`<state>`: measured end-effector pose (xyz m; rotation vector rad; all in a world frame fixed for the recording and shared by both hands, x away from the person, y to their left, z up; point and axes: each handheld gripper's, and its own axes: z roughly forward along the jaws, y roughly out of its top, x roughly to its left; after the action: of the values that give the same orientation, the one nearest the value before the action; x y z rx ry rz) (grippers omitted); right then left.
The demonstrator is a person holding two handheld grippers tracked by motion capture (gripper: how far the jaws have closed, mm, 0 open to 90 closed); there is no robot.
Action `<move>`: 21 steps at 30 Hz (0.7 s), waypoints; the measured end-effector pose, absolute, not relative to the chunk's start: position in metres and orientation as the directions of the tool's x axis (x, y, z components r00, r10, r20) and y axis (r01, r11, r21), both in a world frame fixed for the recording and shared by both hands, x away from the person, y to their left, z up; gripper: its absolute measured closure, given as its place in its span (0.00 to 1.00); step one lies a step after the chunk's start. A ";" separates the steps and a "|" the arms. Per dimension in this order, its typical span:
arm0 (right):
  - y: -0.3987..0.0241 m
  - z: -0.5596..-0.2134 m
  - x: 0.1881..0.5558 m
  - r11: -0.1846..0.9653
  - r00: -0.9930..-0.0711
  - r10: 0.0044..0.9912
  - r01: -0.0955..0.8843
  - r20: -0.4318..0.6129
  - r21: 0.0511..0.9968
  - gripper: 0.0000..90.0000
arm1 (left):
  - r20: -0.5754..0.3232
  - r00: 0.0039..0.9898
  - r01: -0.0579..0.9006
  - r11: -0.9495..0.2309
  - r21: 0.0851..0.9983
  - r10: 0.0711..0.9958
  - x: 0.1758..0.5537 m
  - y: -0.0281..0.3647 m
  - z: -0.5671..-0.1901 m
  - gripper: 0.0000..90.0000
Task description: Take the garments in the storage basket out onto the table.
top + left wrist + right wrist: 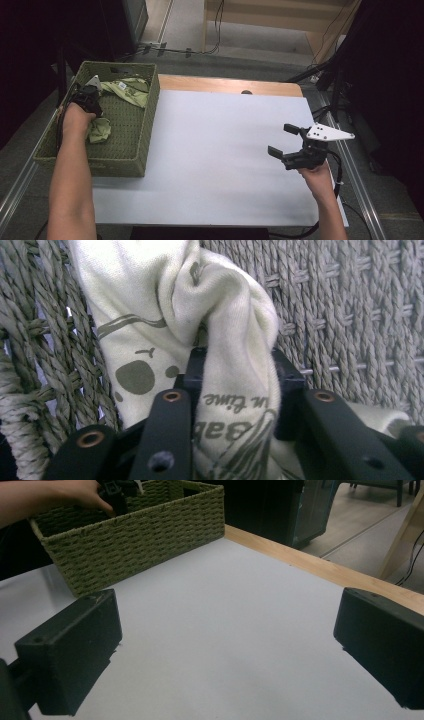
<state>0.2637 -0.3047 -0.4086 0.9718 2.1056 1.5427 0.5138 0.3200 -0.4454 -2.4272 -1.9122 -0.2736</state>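
Left fingers (235,385) pinched printed cloth (165,305) inside green basket (145,135) at worktop (220,165) 9 o'clock; right gripper (287,142) hovered wide, empty, 3 o'clock. Best lift straight, clearing basket rim.

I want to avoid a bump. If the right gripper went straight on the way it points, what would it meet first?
Bare table first, as far as its view shows. Beyond that, probably the basket, where the left gripper holds a cloth. Depth is unclear.
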 end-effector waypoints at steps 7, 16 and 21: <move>-0.306 -0.408 0.263 0.165 -0.700 0.706 0.312 0.109 0.936 0.00 | 0.163 0.289 0.941 -0.311 0.132 0.943 0.508 0.321 -0.440 0.85; -0.309 -0.407 0.262 0.153 -0.699 0.706 0.306 0.113 0.940 0.00 | 0.061 0.399 0.888 -0.402 0.223 0.915 0.498 0.315 -0.424 0.86; -0.311 -0.406 0.262 0.146 -0.698 0.707 0.306 0.117 0.941 0.00 | 0.028 0.516 0.813 -0.499 0.299 0.856 0.490 0.306 -0.416 0.86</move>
<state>0.2616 -0.3106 -0.4064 0.9729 2.0771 1.5688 0.4901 0.3061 -0.4156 -2.9453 -1.6566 -0.2958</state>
